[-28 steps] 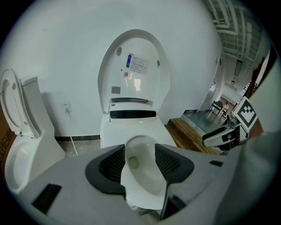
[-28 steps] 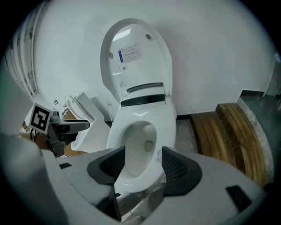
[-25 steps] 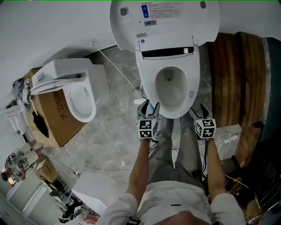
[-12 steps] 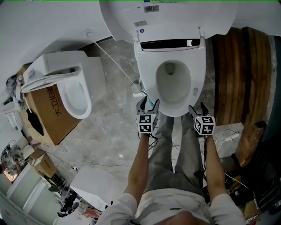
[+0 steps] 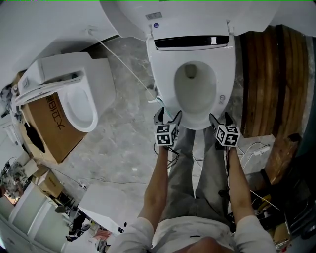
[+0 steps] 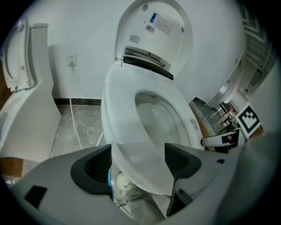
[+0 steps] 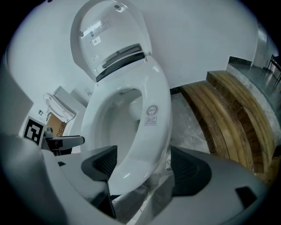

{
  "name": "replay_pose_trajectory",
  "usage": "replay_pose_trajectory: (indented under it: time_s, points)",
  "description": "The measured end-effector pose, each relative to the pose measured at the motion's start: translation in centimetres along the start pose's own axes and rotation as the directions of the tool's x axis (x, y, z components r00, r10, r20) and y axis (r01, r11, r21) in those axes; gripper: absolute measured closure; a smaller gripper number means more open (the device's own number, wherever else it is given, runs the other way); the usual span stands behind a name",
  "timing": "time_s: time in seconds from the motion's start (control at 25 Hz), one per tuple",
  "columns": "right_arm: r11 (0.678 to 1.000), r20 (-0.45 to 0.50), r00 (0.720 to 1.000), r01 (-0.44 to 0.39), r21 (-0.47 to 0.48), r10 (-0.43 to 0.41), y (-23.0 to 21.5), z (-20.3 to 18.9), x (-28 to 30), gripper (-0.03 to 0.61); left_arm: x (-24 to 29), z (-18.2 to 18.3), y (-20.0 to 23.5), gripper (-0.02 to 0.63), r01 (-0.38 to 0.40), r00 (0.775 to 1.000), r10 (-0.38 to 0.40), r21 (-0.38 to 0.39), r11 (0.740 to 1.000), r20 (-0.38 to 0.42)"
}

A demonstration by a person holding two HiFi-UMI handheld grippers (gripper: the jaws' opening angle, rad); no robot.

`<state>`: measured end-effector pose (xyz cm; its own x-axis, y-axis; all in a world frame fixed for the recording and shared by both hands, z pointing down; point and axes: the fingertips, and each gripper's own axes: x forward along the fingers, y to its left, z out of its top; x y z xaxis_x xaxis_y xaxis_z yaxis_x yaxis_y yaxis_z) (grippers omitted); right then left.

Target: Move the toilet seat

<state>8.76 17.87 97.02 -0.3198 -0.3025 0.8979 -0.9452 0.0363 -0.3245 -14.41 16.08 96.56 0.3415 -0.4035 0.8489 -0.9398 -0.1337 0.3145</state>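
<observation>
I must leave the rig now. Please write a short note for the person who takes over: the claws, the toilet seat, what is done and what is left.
Left claw: open, its jaws have just been opening. The front rim of the toilet seat stands between the pads, not pressed.
Right claw: the same, at the right side of the front rim.
The seat lies flat on the bowl; the lid stands up.
Done: both claws are at the front rim.
Left: there is no grip yet. Probably close both claws on the rim and then move the seat.
</observation>
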Motion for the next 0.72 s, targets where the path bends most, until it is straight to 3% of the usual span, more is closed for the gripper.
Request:
replay_pose_trajectory:
  time_s: [0.24,0.4,0.6,0.72]
  points:
    - [0.993,0.006,0.999,0.032,0.111,-0.033,-1.6,-1.6,1.7,0.186,1.6,-1.7,0.1,0.236,0.023,0.999,-0.025,-0.072,0.997,-0.029]
    - [0.989,0.023,1.0,-0.012,0.149,0.009,-1.1,-1.8,2.4,0.175,1.5,-1.8,0.2,0.235,0.041,0.999,-0.042,-0.098,0.994,-0.008]
    - [0.992,-0.014,0.997,-0.073,0.101,0.075,0.3,-2.2,3.7,0.176,2.1,-2.6,-1.1,0.235,0.085,0.995,-0.088,-0.077,0.993,-0.041]
    - [0.994,-0.038,0.997,-0.071,0.077,0.074,0.7,-2.5,4.2,0.178,2.3,-2.7,-1.3,0.235,0.085,0.995,-0.089,-0.075,0.994,-0.05]
